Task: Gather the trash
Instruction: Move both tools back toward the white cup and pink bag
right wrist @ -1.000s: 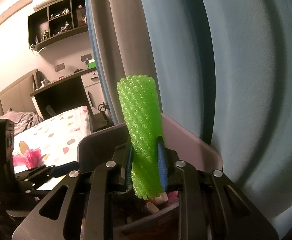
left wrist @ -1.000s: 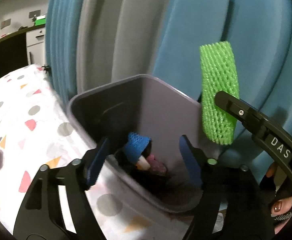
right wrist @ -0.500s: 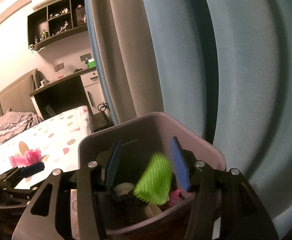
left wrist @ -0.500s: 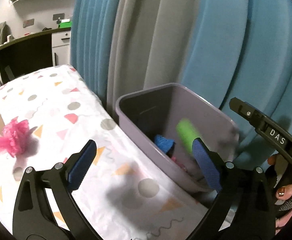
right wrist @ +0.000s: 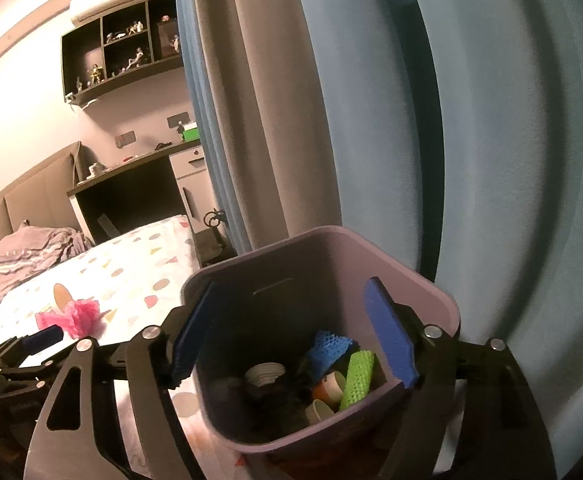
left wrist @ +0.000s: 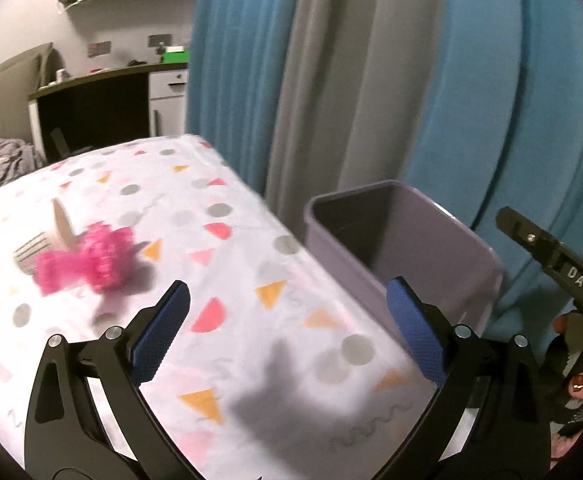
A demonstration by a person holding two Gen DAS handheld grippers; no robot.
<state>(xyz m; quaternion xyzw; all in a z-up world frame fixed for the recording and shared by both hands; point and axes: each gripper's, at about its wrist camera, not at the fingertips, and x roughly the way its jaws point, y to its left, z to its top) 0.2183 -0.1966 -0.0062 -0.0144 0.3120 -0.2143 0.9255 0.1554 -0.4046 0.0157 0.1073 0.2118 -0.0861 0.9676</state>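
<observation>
A grey-purple trash bin (right wrist: pixel 443 304) stands beside the bed, also in the left wrist view (left wrist: pixel 471 248). Inside lie a green foam net (right wrist: pixel 357 378), a blue foam net (right wrist: pixel 327 346) and paper cups (right wrist: pixel 265 372). My right gripper (right wrist: pixel 295 334) is open and empty just above the bin. My left gripper (left wrist: pixel 287 336) is open and empty over the patterned bedsheet (left wrist: pixel 251 280). A pink crumpled net (left wrist: pixel 91 264) and a paper cup (left wrist: pixel 47 240) lie on the sheet, ahead and left of the left gripper; the pink net (right wrist: pixel 77 316) also shows in the right wrist view.
Blue and grey curtains (left wrist: pixel 371 80) hang right behind the bin. A dark desk with a white drawer unit (left wrist: pixel 163 100) stands at the far wall, with shelves (right wrist: pixel 131 48) above. A grey blanket (right wrist: pixel 27 252) lies at the bed's head.
My right gripper opened and dropped the green foam net into the bin. My left gripper swung left from the bin toward the bedsheet, bringing the pink net into view.
</observation>
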